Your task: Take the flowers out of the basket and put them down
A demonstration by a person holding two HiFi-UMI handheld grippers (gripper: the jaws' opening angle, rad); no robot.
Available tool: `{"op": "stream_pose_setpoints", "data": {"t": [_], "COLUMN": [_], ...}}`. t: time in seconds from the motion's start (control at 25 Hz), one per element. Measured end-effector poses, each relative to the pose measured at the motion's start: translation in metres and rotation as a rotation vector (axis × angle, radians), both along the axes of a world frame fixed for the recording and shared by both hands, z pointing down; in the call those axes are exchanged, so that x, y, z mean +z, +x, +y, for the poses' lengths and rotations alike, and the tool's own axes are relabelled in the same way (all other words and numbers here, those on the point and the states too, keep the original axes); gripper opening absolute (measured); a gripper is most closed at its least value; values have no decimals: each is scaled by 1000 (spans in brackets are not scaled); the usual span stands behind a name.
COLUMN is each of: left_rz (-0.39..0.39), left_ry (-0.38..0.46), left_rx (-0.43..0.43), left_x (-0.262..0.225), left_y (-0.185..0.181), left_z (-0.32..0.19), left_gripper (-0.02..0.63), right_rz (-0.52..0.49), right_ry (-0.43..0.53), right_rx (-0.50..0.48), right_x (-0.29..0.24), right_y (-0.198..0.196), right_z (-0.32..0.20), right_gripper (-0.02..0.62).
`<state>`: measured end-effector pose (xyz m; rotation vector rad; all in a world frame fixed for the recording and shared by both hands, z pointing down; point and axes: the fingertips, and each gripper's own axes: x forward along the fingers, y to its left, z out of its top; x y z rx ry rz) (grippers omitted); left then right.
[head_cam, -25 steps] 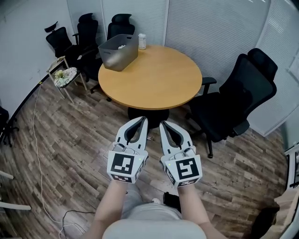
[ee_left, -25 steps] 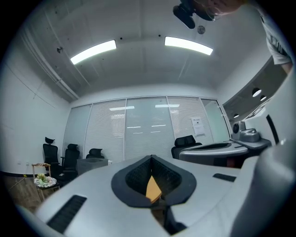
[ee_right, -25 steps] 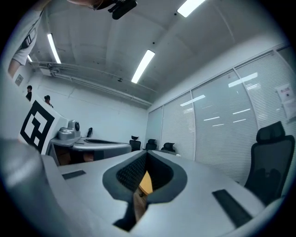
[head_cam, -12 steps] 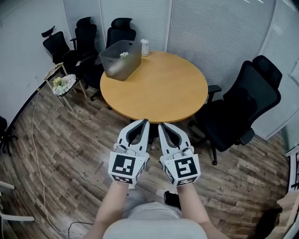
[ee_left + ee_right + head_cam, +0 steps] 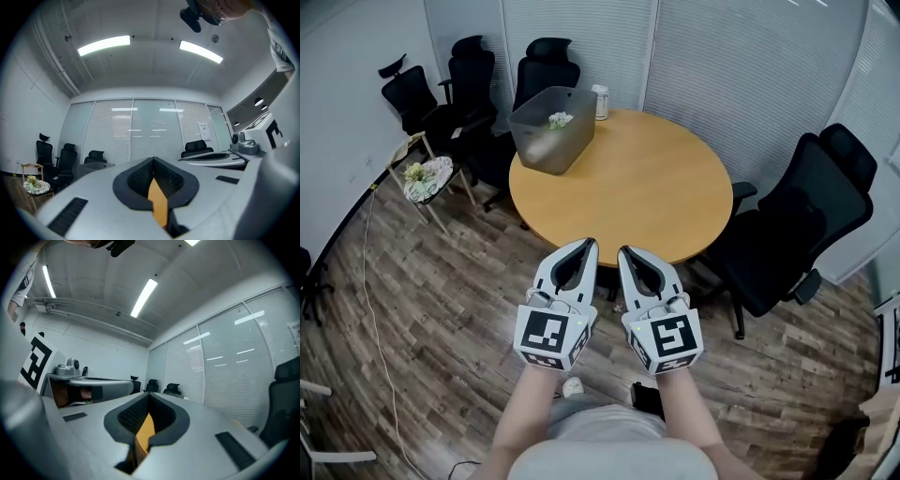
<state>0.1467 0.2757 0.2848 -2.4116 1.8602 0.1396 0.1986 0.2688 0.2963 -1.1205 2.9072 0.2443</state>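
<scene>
Two grippers sit side by side in the lower middle of the head view, the left gripper [image 5: 587,244] and the right gripper [image 5: 624,251]. Each has its jaws pressed together with nothing held. Each gripper view shows only a thin slit between the dark pads, with the orange of the tabletop behind it. Both point toward the top of the frame, and their tips reach the near rim of the round table [image 5: 675,202] in the picture. The forearms [image 5: 525,412] run up from the bottom edge to the marker cubes [image 5: 551,336], above the wood floor [image 5: 441,300]. On the table's far left side, in the upper middle of the frame, stands the grey basket [image 5: 546,141], well apart from both grippers. The flowers [image 5: 559,120] lie inside it, pale against its inner wall. Just right of the basket's far corner stands a small white jar [image 5: 601,101]. Black chairs [image 5: 806,216] ring the table at the right and upper left. At the left edge a small stool [image 5: 428,178] carries some greenery. White blinds [image 5: 741,66] fill the wall behind.
</scene>
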Motion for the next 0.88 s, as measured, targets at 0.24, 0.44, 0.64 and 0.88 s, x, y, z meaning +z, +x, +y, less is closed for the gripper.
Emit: {"op": "stream_pose_setpoints", "data": {"t": [0.24, 0.44, 0.64, 0.88], "left_rz": [-6, -8, 8, 16], "left_ry": [-16, -32, -43, -54], "left_rx": [16, 20, 11, 3], "left_x": [4, 7, 7, 9], "left_y": [-46, -78, -100, -121], "left_z": [-21, -33, -50, -66], "left_gripper": [5, 5, 5, 5], "right_rz": [-13, 6, 16, 12], "right_ry": [-4, 2, -4, -31], "right_rx": [20, 9, 3, 9], "right_x": [1, 4, 6, 12], "right_y": [-46, -83, -105, -123], "right_z": [-21, -31, -46, -66], "right_gripper": [23, 25, 25, 25]}}
